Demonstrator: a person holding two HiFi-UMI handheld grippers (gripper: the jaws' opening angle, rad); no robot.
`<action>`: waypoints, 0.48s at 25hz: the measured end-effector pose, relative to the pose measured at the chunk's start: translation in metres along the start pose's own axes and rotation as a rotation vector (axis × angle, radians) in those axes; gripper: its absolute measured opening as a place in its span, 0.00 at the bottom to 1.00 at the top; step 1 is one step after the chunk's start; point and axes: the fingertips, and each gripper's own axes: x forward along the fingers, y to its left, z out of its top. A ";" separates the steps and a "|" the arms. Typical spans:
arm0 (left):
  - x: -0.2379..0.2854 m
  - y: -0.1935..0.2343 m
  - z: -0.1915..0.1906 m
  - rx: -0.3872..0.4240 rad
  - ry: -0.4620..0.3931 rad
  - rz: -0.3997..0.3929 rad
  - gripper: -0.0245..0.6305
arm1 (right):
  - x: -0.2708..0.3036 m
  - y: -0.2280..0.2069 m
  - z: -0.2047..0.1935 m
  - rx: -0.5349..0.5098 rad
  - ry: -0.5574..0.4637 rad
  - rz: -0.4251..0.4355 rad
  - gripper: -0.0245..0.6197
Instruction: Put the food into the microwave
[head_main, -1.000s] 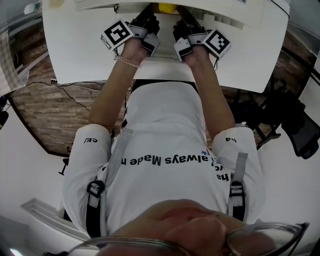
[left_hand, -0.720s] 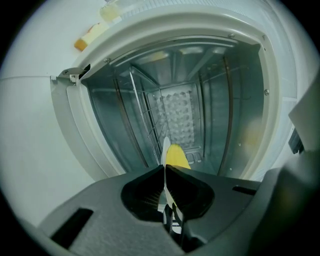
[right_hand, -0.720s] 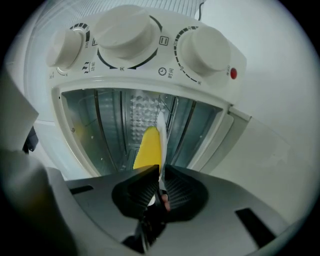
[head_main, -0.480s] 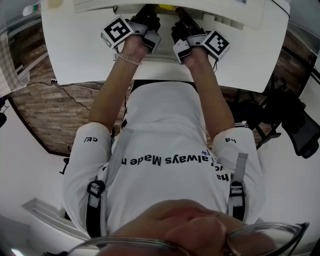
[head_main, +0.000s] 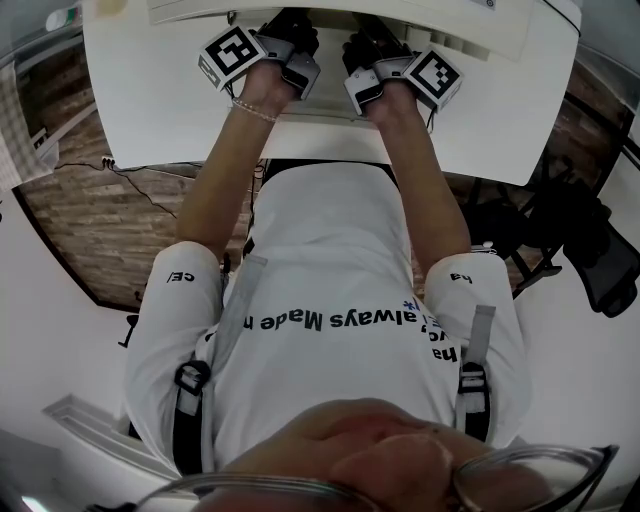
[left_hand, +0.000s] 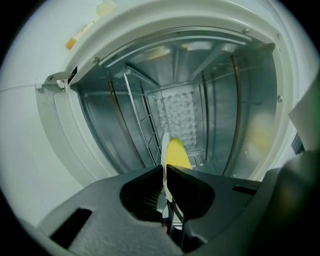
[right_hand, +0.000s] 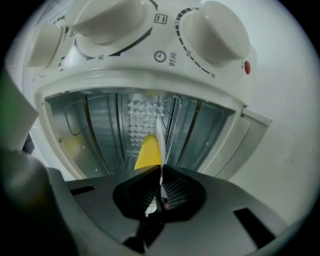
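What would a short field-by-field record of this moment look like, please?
left gripper: shut on the rim of the plate
right gripper: shut on the opposite rim of the plate
food: yellow piece lying on the plate
microwave: door open, metal cavity facing both grippers
wire rack: inside the cavity, beyond the plate
knobs: two white dials next to the opening
plate position: held at the mouth of the cavity; contact with its floor cannot be told

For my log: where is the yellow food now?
Both gripper views: the yellow food lies on a white plate clamped by left tool and right tool, at the microwave opening.
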 end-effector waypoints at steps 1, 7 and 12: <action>0.000 0.000 0.000 -0.001 0.001 0.000 0.07 | 0.000 0.000 0.000 -0.001 -0.001 -0.001 0.07; -0.003 -0.003 0.002 0.002 -0.002 -0.014 0.07 | 0.003 -0.001 0.001 0.007 -0.007 -0.006 0.07; -0.008 -0.007 -0.002 0.011 -0.007 -0.023 0.08 | 0.000 0.006 0.001 -0.008 -0.017 0.018 0.07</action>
